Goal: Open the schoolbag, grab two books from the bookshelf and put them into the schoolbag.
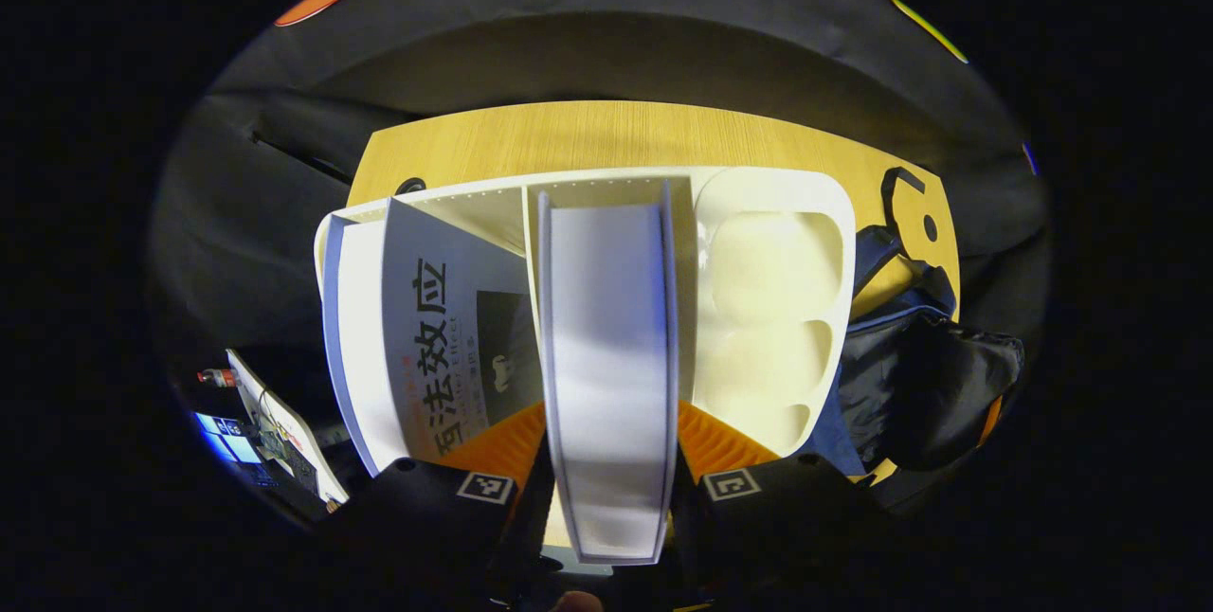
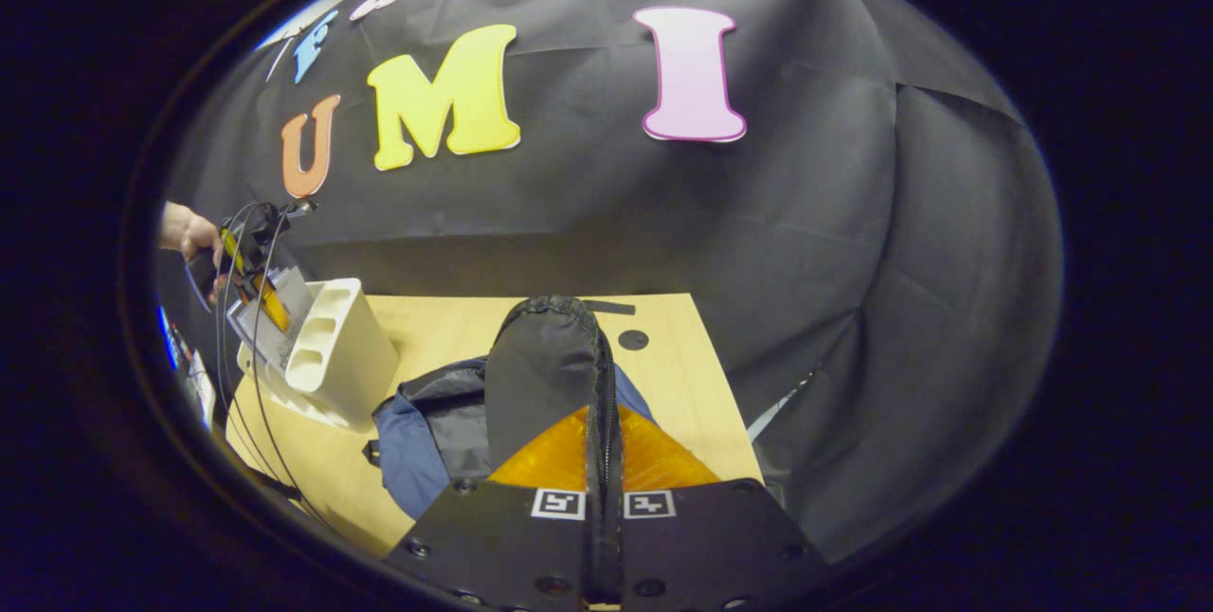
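So my left gripper (image 1: 606, 489) is pinching a white book (image 1: 606, 356) by its spine edge, dead centre of the left gripper view, both fingers pressed on its covers. It sits in the white bookshelf (image 1: 777, 309), with another book (image 1: 445, 347) leaning just left of it (the one with the big dark print on the cover). The schoolbag (image 1: 929, 375) lies at the right of that frame on the wooden table (image 1: 606, 134). In the right gripper view, my right gripper (image 2: 604, 460) is clamped on the schoolbag's flap (image 2: 550, 366), bottom centre, held up off the table.
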`<act>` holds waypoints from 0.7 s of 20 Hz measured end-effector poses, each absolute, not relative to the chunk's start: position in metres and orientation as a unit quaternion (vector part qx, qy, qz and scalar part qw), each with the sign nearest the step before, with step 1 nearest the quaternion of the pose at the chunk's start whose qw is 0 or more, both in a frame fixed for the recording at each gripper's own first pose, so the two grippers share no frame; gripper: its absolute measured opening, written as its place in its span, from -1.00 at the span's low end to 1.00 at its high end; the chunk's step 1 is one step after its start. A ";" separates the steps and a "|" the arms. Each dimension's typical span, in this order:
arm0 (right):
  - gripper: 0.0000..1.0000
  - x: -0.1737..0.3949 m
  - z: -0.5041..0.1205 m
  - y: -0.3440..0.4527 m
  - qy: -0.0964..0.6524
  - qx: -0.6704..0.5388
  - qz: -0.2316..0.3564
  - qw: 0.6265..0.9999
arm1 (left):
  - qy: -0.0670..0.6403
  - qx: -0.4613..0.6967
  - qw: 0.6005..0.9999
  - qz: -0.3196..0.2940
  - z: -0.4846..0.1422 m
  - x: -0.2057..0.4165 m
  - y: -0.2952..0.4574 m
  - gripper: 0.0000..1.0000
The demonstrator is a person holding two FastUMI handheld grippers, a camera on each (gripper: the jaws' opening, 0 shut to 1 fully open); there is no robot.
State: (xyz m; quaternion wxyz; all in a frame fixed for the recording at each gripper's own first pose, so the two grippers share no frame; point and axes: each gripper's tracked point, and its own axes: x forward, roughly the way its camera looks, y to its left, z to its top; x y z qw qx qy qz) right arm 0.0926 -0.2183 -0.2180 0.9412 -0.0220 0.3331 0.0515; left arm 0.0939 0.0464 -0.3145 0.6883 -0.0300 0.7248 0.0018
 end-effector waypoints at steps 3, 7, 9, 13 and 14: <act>-0.98 0.091 -0.219 -0.217 0.332 -0.018 0.052 0.942 | 0.730 -0.039 0.682 0.006 -0.311 0.089 0.043 -0.02; -0.95 0.091 -0.221 -0.213 0.330 -0.017 0.057 0.942 | 0.726 -0.035 0.686 0.016 -0.285 0.078 0.048 -0.08; -1.00 0.092 -0.222 -0.212 0.331 -0.025 0.058 0.941 | 0.721 -0.053 0.691 0.010 -0.258 0.063 0.048 -0.10; -0.95 0.092 -0.221 -0.204 0.332 -0.030 0.062 0.941 | 0.695 -0.091 0.713 0.001 -0.189 0.023 0.052 -0.11; -0.95 0.092 -0.221 -0.202 0.332 -0.032 0.063 0.941 | 0.690 -0.103 0.716 0.003 -0.176 0.011 0.056 -0.10</act>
